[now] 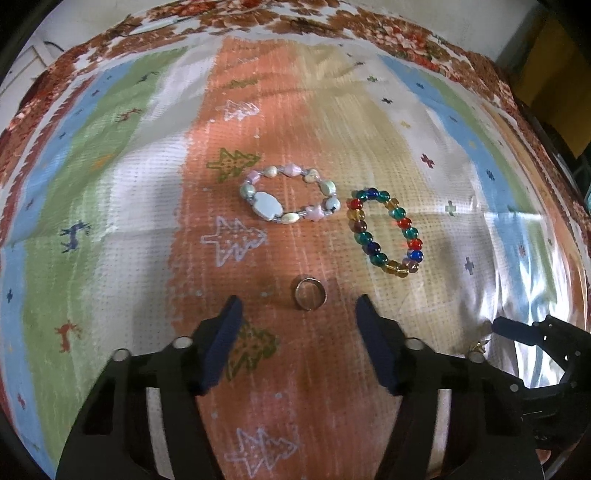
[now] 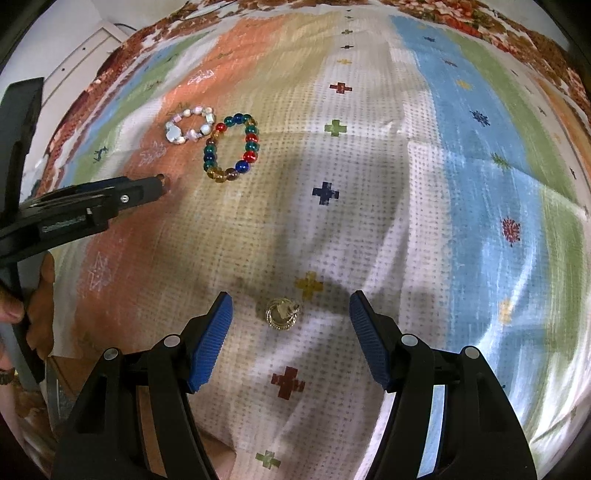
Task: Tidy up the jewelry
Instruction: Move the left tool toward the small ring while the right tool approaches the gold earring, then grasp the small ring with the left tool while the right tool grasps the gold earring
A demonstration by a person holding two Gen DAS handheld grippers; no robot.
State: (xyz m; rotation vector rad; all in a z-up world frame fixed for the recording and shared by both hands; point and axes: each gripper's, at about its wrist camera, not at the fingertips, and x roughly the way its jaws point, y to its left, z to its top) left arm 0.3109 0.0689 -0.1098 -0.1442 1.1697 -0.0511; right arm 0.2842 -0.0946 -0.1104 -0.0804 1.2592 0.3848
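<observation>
Flat on the striped cloth (image 1: 147, 155) lie two bracelets side by side, nearly touching. One, the pastel bracelet (image 1: 290, 194), is strung with smooth, pearly oval and star-shaped beads in pale blue, pink and cream. Its neighbour, the glass bracelet (image 1: 386, 232), is a loop of round, glossy, see-through beads in red, green, blue and amber.

Just ahead of the left gripper (image 1: 299, 306), between its spread blue ribbed pads, a plain metal ring (image 1: 311, 293) lies on the orange stripe. The right gripper (image 2: 290, 302) is likewise wide open, and a small ornate gold ring (image 2: 282, 314) with a raised top sits on the cloth between its fingertips, touching neither.

The cloth is a thin, dimpled sheet printed with stripes of orange, tan, white, blue and green, scattered with crosses, trees and deer; it looks creased and shiny in places. Beneath its far edge shows a brown floral fabric (image 1: 406, 33).
</observation>
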